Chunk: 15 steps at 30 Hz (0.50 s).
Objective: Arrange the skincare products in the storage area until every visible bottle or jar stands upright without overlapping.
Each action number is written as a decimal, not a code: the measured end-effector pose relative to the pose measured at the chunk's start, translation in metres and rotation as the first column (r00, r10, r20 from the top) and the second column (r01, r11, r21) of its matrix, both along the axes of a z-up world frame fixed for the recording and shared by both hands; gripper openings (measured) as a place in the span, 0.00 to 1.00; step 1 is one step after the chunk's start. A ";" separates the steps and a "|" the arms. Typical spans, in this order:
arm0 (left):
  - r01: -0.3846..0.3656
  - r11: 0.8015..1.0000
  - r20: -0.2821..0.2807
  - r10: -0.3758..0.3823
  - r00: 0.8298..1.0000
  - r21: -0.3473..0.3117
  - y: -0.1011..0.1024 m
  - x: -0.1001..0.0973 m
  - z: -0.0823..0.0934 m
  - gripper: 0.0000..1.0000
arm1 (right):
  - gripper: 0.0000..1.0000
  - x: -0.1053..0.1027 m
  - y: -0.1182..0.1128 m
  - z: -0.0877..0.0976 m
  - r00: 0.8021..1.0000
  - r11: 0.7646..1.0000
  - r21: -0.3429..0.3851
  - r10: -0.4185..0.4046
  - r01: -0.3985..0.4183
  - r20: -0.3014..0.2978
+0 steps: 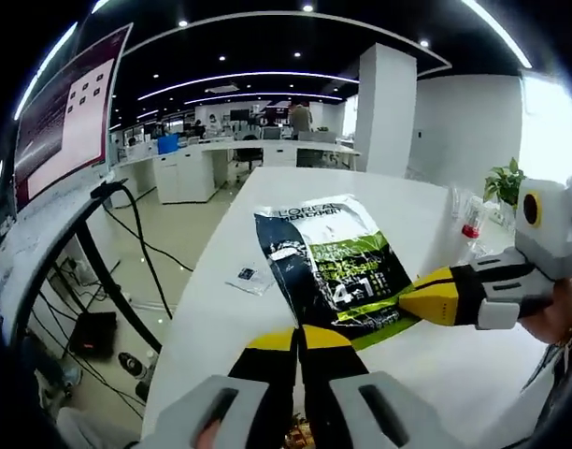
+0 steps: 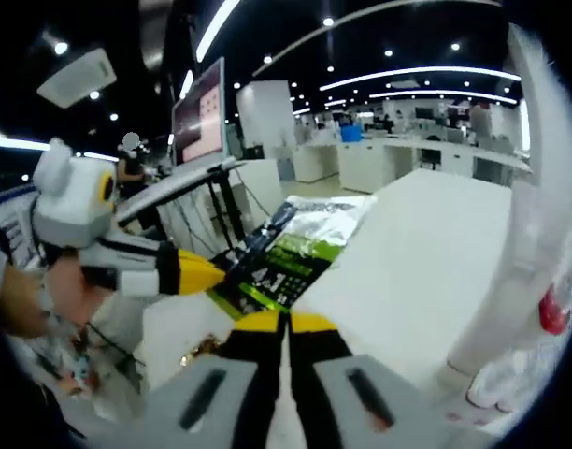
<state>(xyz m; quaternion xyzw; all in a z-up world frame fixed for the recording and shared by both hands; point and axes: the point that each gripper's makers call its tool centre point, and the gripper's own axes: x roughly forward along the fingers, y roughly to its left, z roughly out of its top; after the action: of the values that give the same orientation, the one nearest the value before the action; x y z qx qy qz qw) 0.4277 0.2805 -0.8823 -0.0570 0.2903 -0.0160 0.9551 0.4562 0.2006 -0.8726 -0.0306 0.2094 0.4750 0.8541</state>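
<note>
A black and green skincare pouch (image 1: 328,267) lies flat on the white table (image 1: 221,318). My left gripper (image 1: 298,333) is shut, its yellow tips at the pouch's near edge. From the right, my right gripper (image 1: 409,299) reaches in, its closed tip touching the pouch's right edge. In the right gripper view the pouch (image 2: 288,254) lies just beyond my shut right gripper (image 2: 286,321), and the left gripper (image 2: 216,273) meets the pouch's left corner. Whether either pinches the pouch cannot be told.
A small flat sachet (image 1: 250,277) lies left of the pouch. Clear bottles with a red cap (image 1: 470,224) and a potted plant (image 1: 504,182) stand at the table's far right. A tall white object (image 2: 538,196) and a red-capped item (image 2: 553,313) rise close on the right.
</note>
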 end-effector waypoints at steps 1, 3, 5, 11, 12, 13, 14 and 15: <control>0.003 1.000 0.001 -0.003 1.000 -0.014 -0.003 0.000 0.001 0.01 | 0.01 0.000 -0.002 0.001 1.000 1.000 -0.003 0.000 0.000 0.010; 0.006 0.999 0.000 -0.006 1.000 -0.032 -0.008 0.000 0.002 0.01 | 0.01 -0.001 -0.008 0.004 1.000 1.000 -0.001 -0.002 0.002 0.023; 0.010 0.999 -0.010 -0.010 1.000 -0.045 -0.012 0.001 0.002 0.01 | 0.01 -0.001 -0.011 0.006 1.000 1.000 0.005 -0.008 0.008 0.020; 0.026 0.996 -0.020 -0.028 0.999 -0.084 -0.024 0.003 0.001 0.01 | 0.01 -0.001 -0.025 0.004 0.999 0.999 0.005 -0.038 0.038 0.011; 0.032 0.995 -0.024 -0.035 0.999 -0.093 -0.027 0.004 0.001 0.01 | 0.01 0.000 -0.029 0.004 0.999 0.999 0.008 -0.049 0.049 0.001; 0.035 0.994 -0.026 -0.038 0.999 -0.100 -0.029 0.005 0.000 0.01 | 0.01 0.001 -0.031 0.003 0.998 0.998 0.010 -0.055 0.055 -0.004; 0.036 0.994 -0.027 -0.039 0.999 -0.105 -0.031 0.005 0.000 0.01 | 0.01 0.001 -0.033 0.003 0.998 0.998 0.010 -0.059 0.059 -0.005; 0.040 0.993 -0.029 -0.044 0.999 -0.112 -0.034 0.006 0.000 0.01 | 0.01 0.002 -0.036 0.003 0.998 0.998 0.006 -0.065 0.065 -0.004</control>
<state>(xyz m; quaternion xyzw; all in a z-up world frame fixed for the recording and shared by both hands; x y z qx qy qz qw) 0.4336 0.2465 -0.8824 -0.1045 0.3052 -0.0514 0.9452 0.4580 0.1649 -0.8699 -0.0202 0.2103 0.4478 0.8688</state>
